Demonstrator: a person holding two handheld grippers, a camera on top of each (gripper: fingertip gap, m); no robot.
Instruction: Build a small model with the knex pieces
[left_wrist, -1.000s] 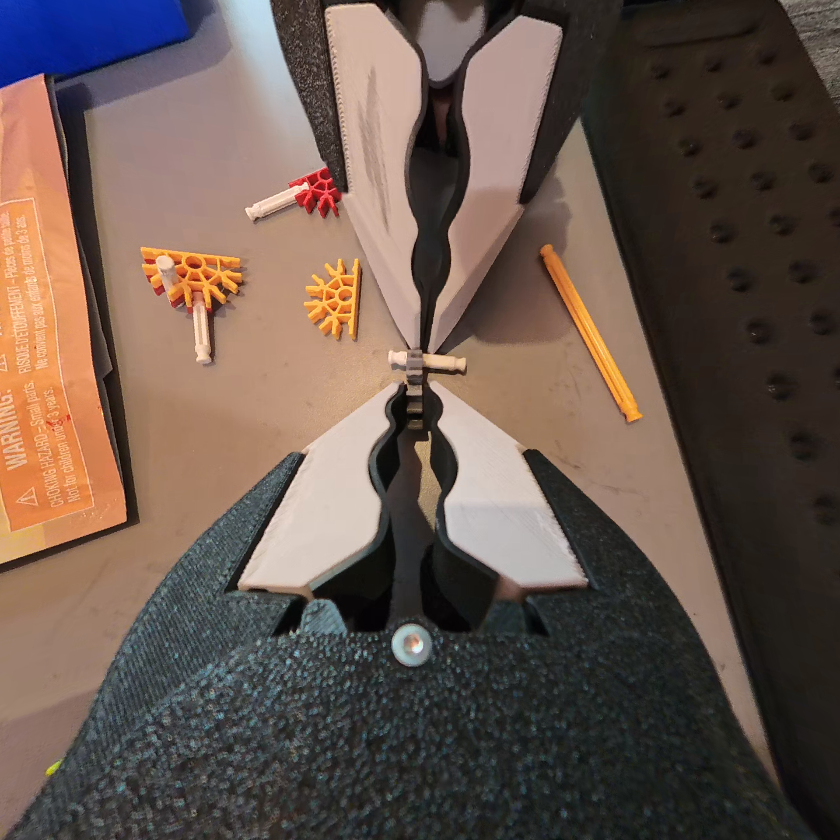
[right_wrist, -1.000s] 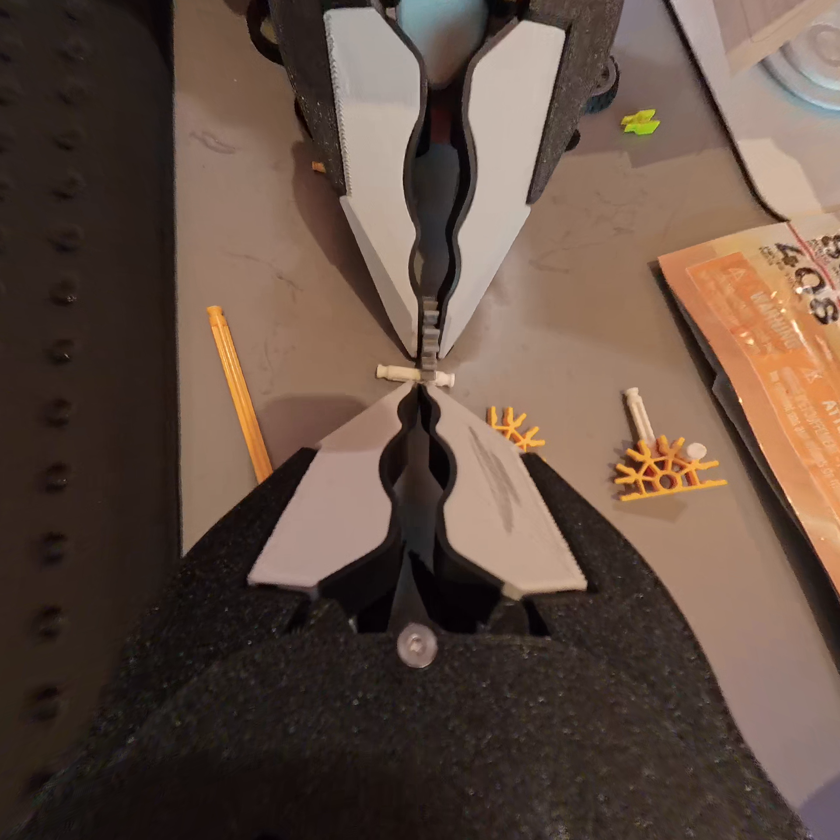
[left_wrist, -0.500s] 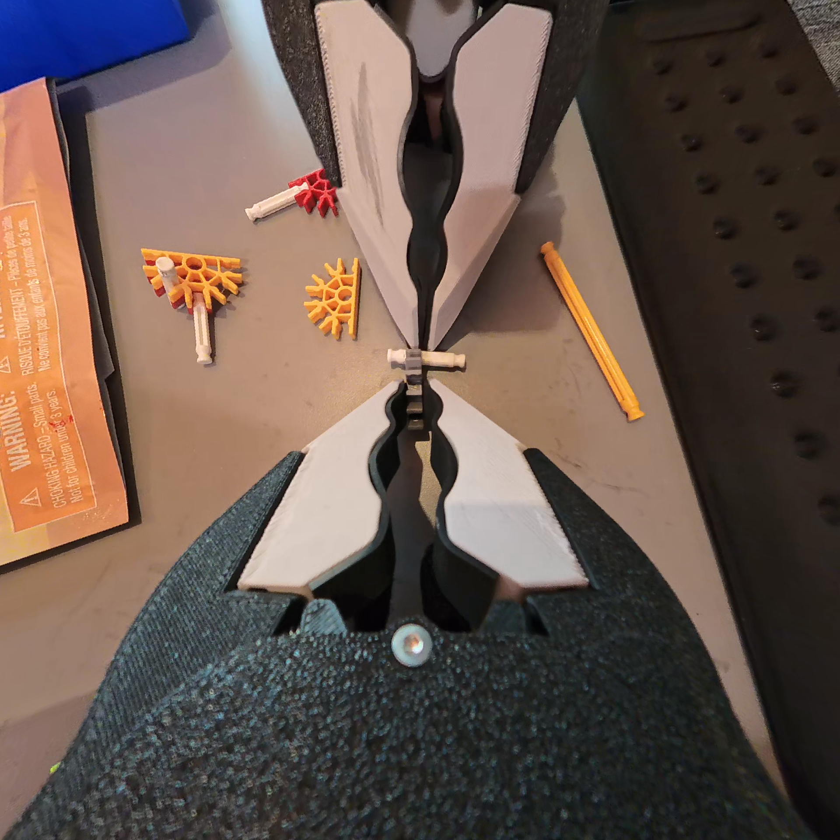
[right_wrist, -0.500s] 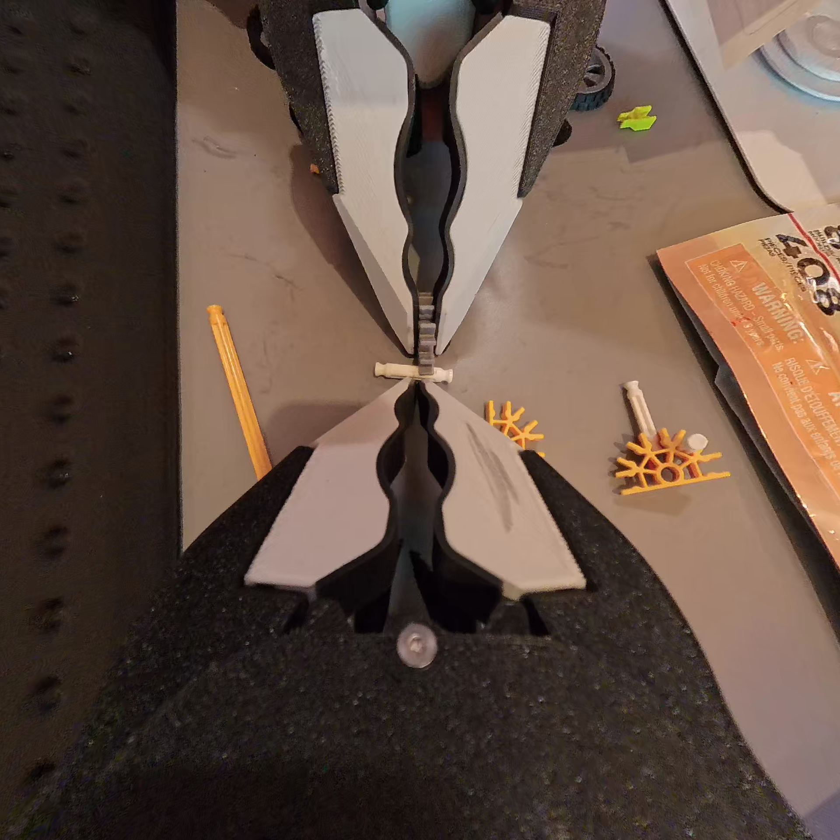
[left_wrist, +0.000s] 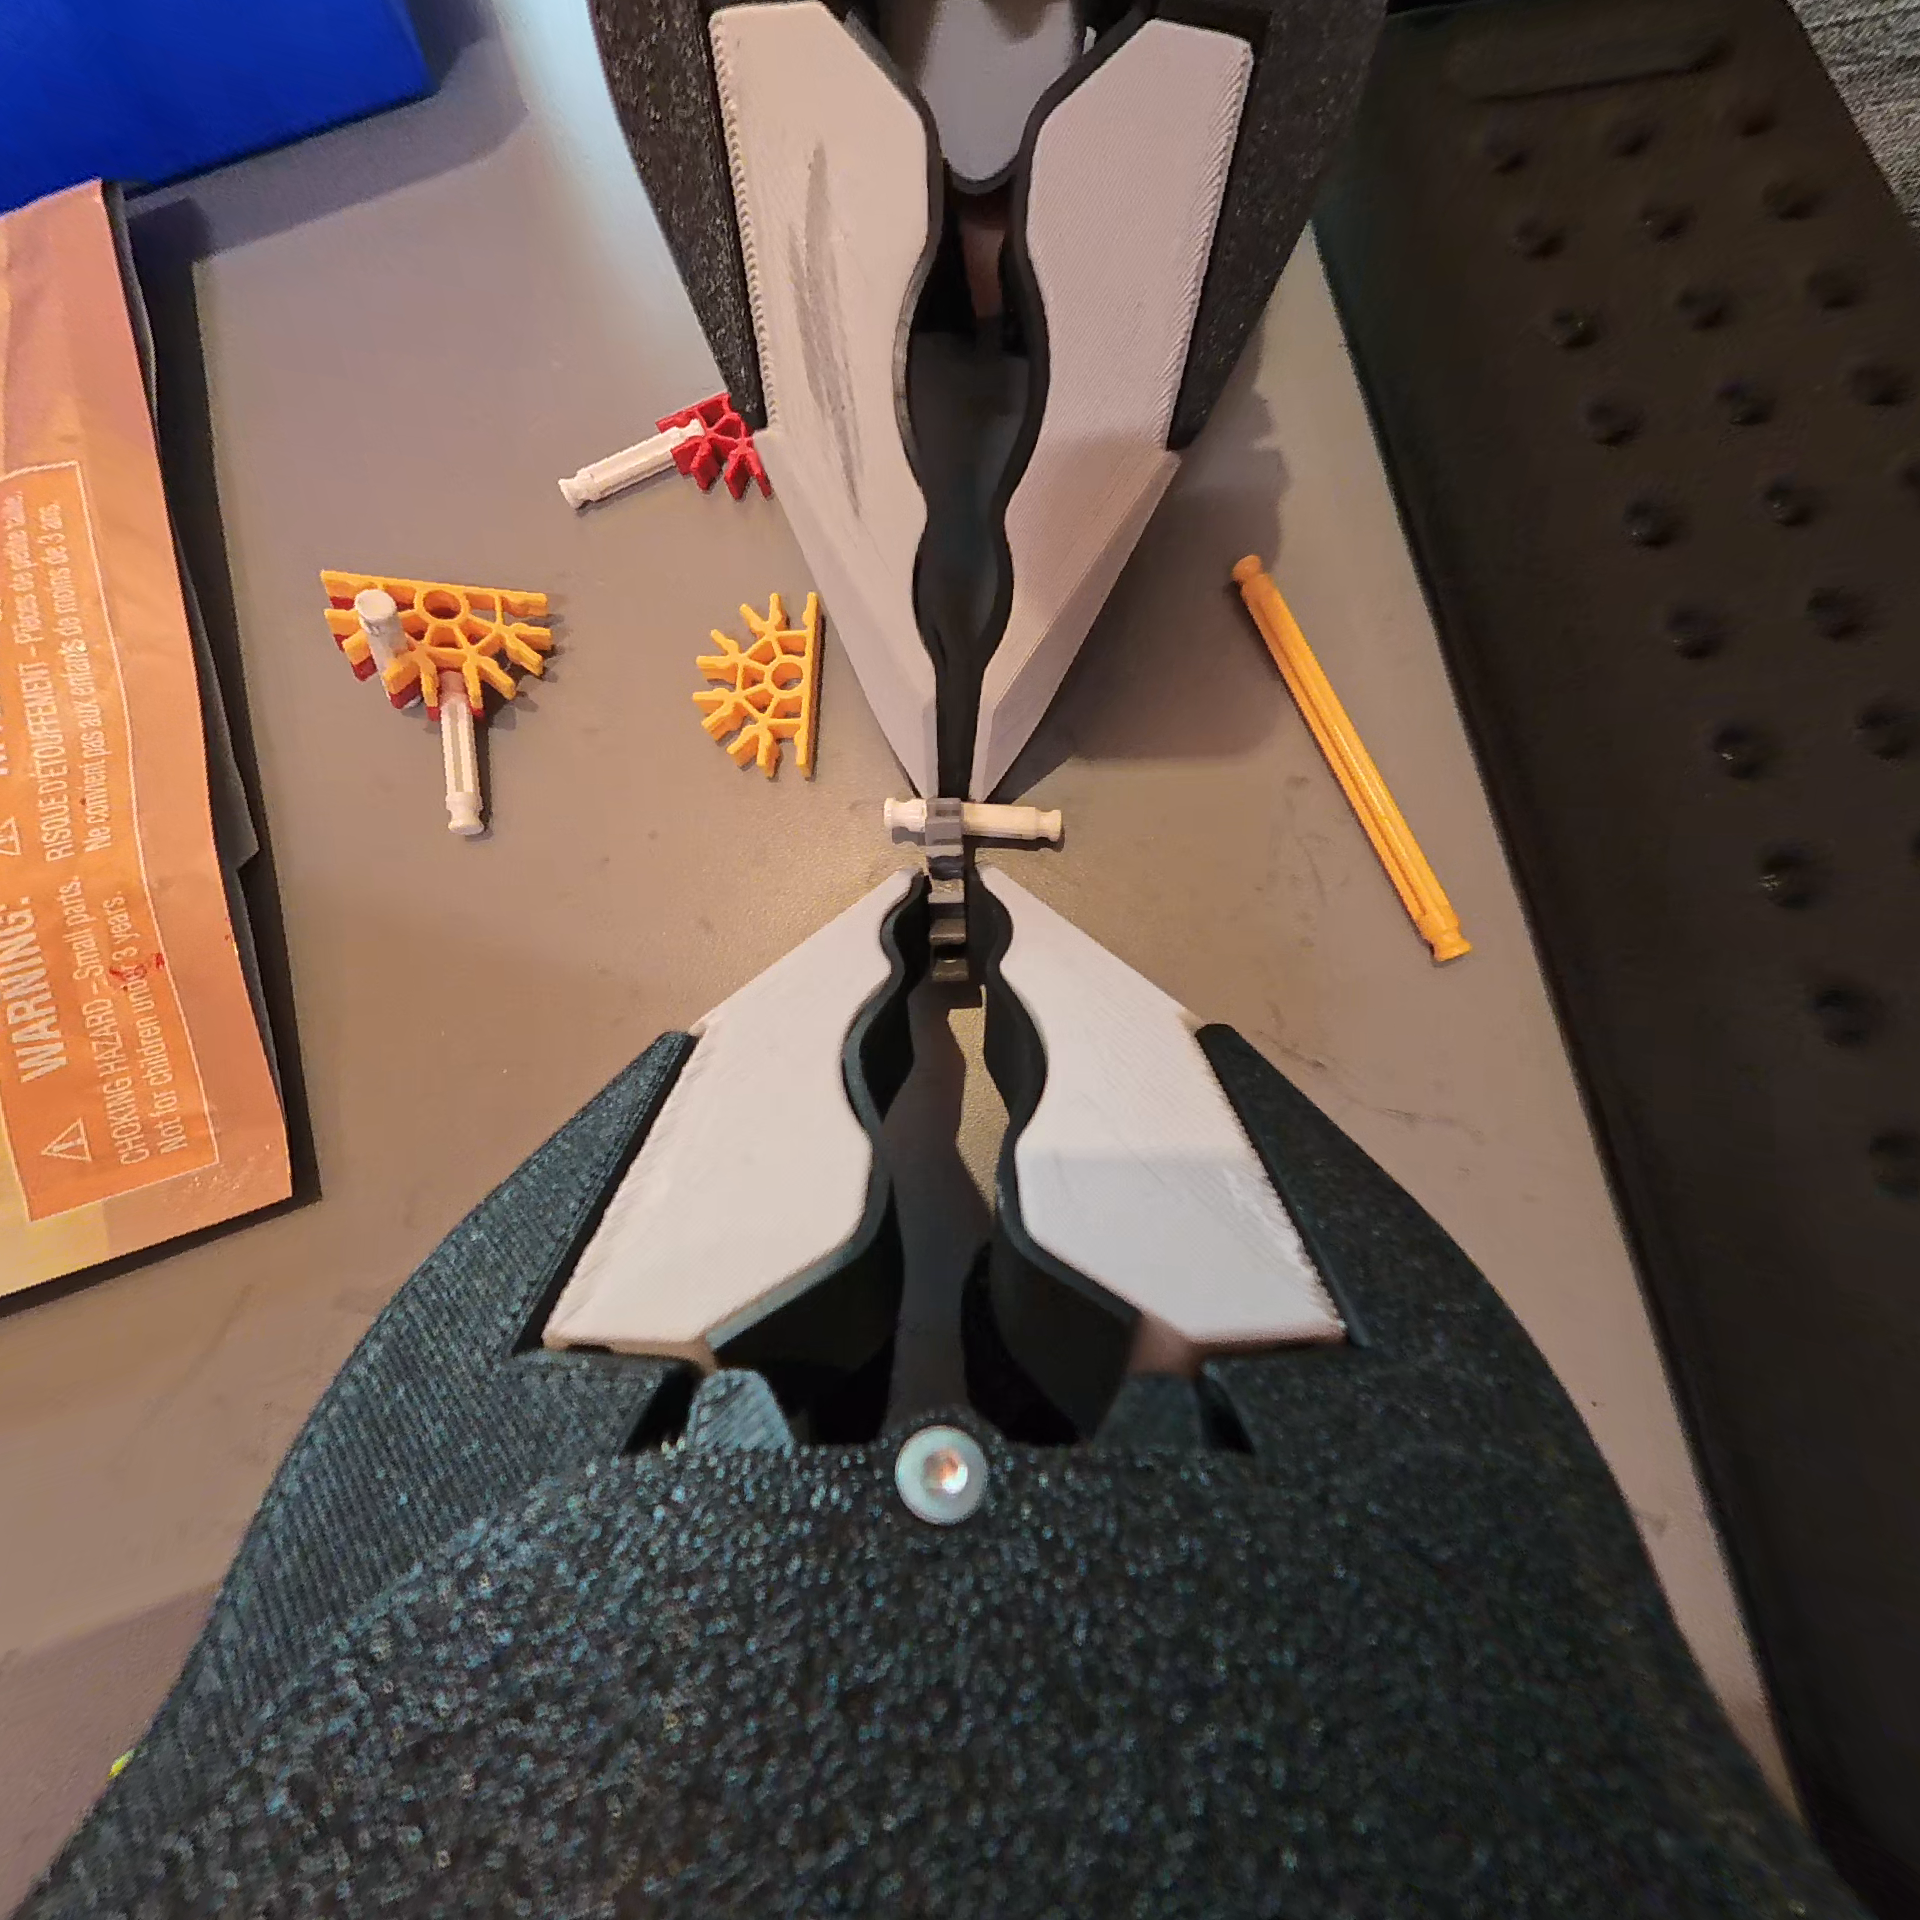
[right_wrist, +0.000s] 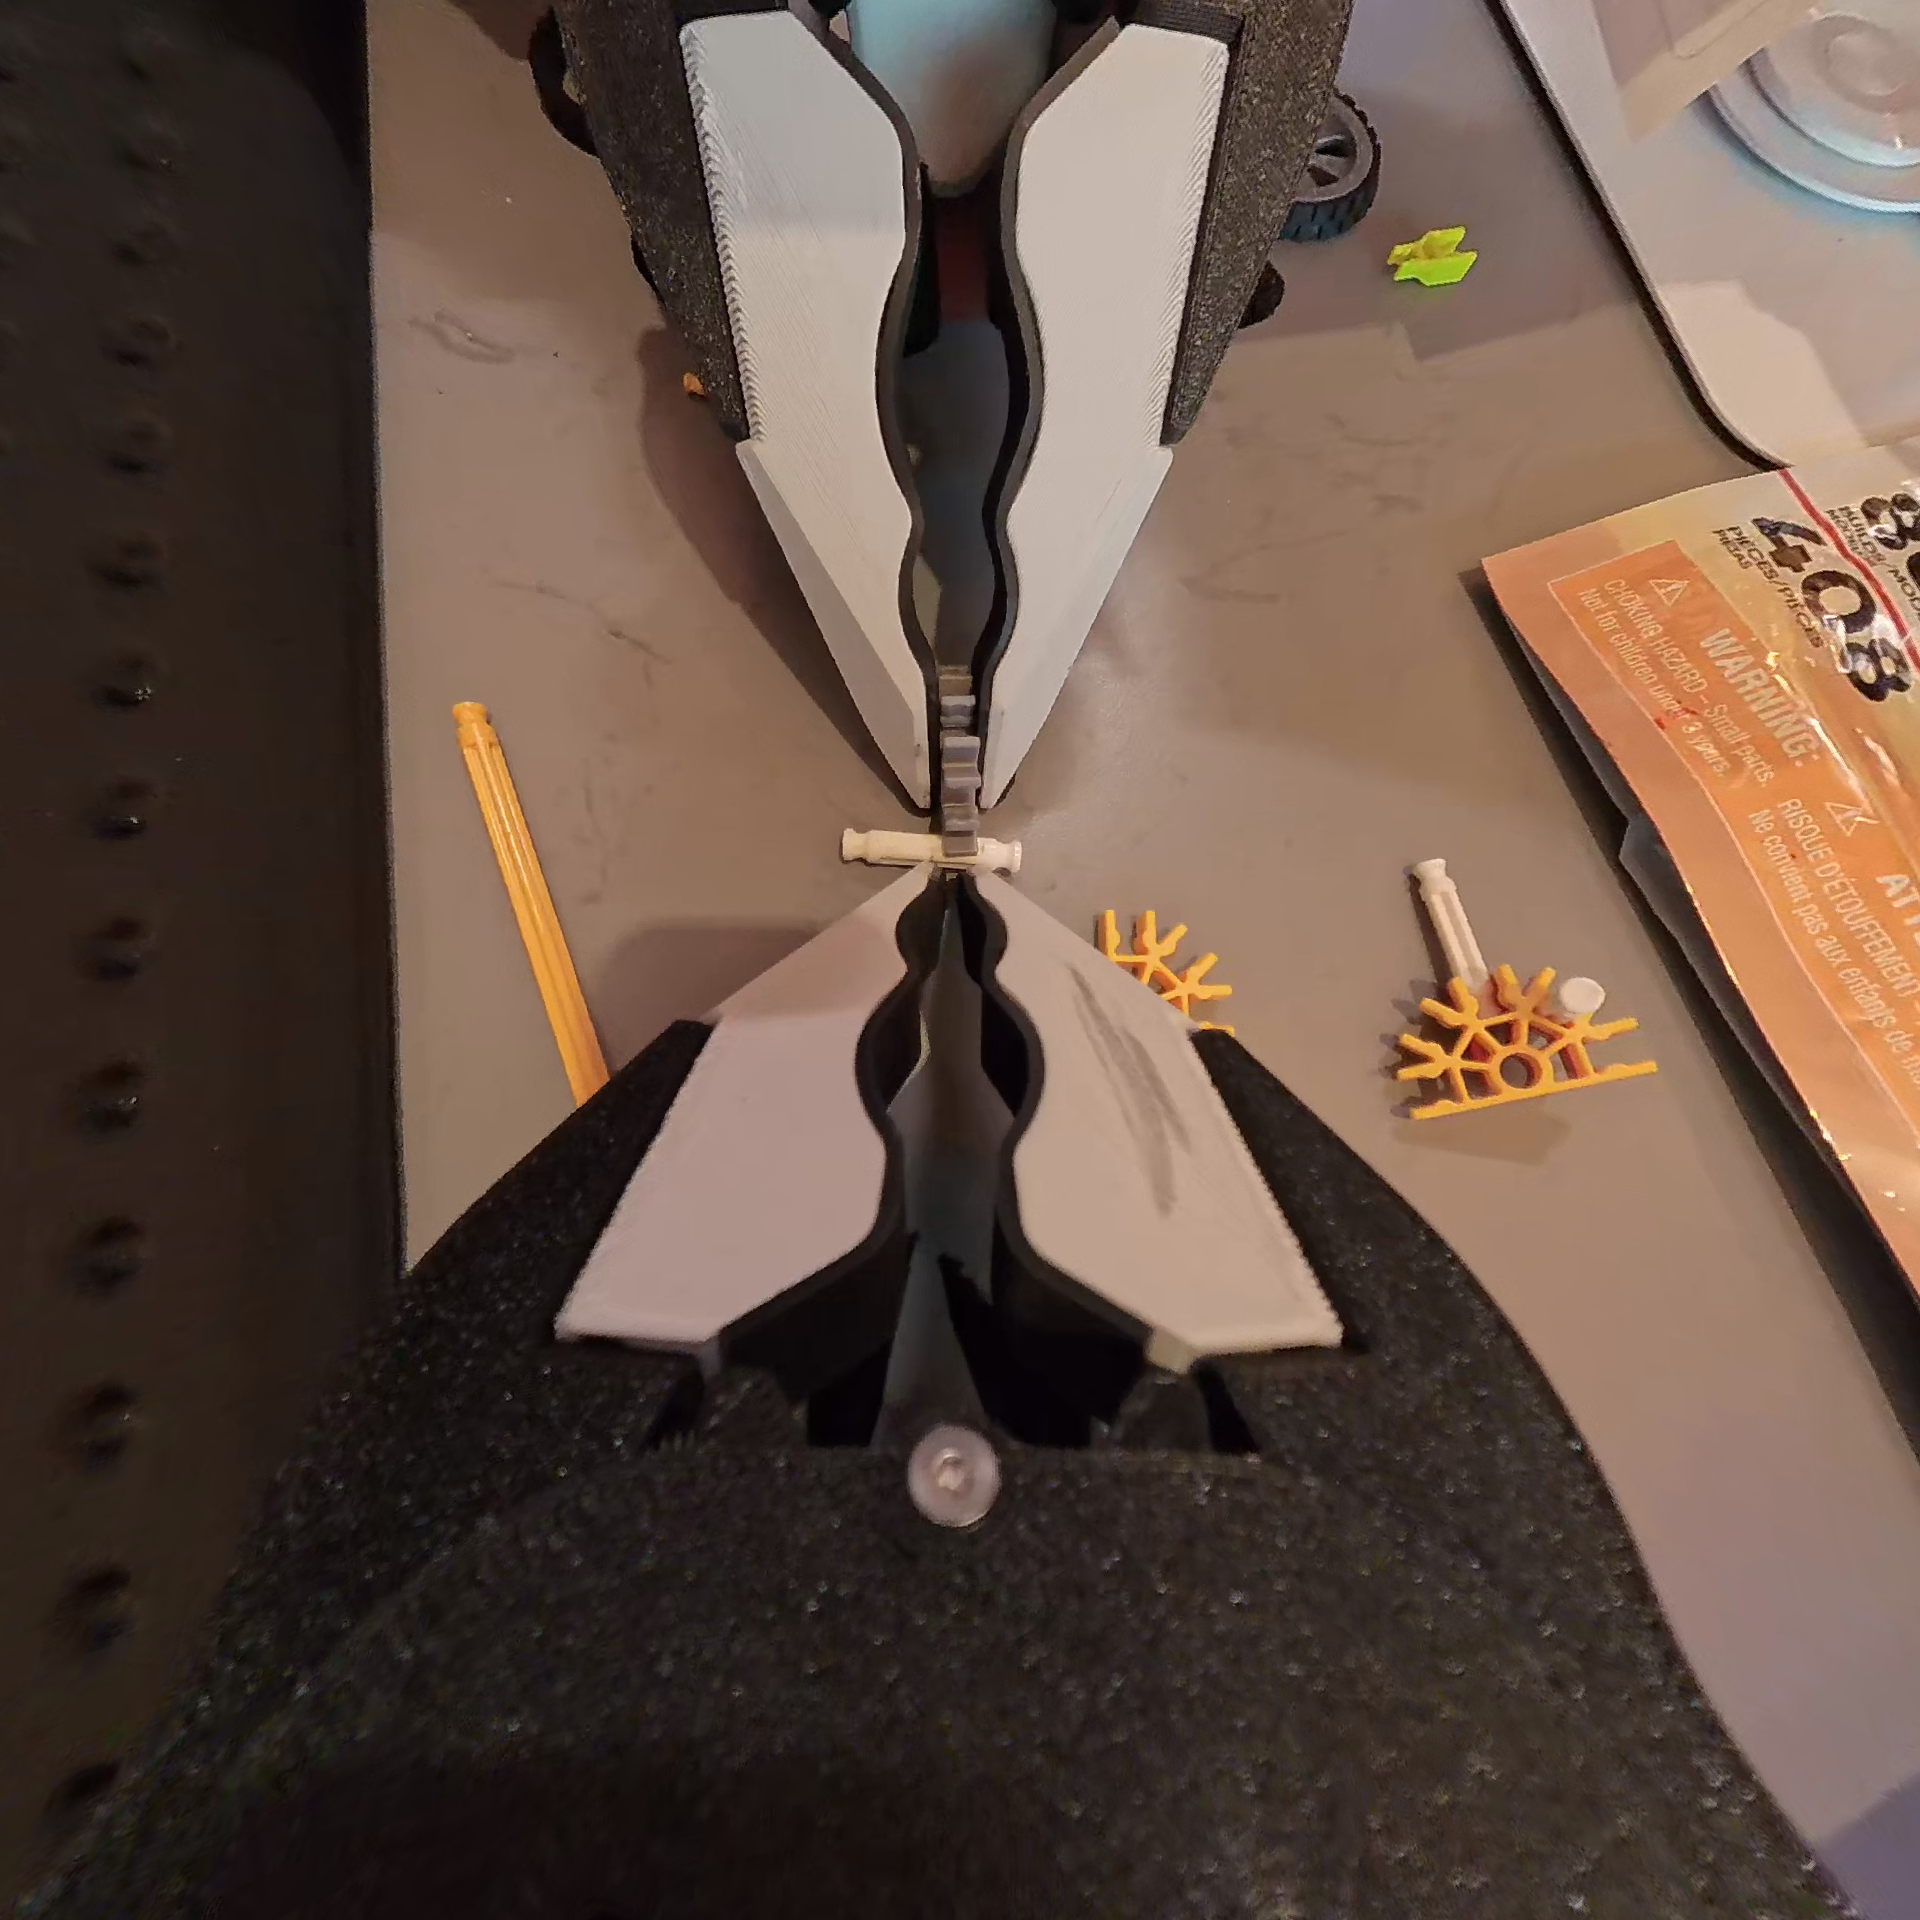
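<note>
My left gripper (left_wrist: 940, 878) is shut on a grey toothed connector (left_wrist: 951, 935) held edge-on between its fingertips. A short white rod (left_wrist: 997, 821) sits crosswise in the connector's outer end. My right gripper (left_wrist: 951, 774) faces it tip to tip with its jaws closed, and its tips touch the rod. In the right wrist view my right gripper (right_wrist: 940, 883) is shut just below the white rod (right_wrist: 883, 847). There the left gripper (right_wrist: 951, 800) holds the grey connector (right_wrist: 958, 748). Both hover over the grey table (left_wrist: 623, 935).
A long yellow rod (left_wrist: 1351, 758) lies beside a black dimpled mat (left_wrist: 1683, 623). A yellow fan connector (left_wrist: 764, 686), a yellow-and-red assembly with white rods (left_wrist: 442, 644) and a red connector with a white rod (left_wrist: 717, 452) lie nearby. An orange bag (left_wrist: 94, 727), black wheel (right_wrist: 1335, 177) and green piece (right_wrist: 1432, 258) lie farther out. The grippers are tip to tip, or close to it.
Almost nothing. Both grippers stay shut and tip to tip at the white rod; the views shift only slightly.
</note>
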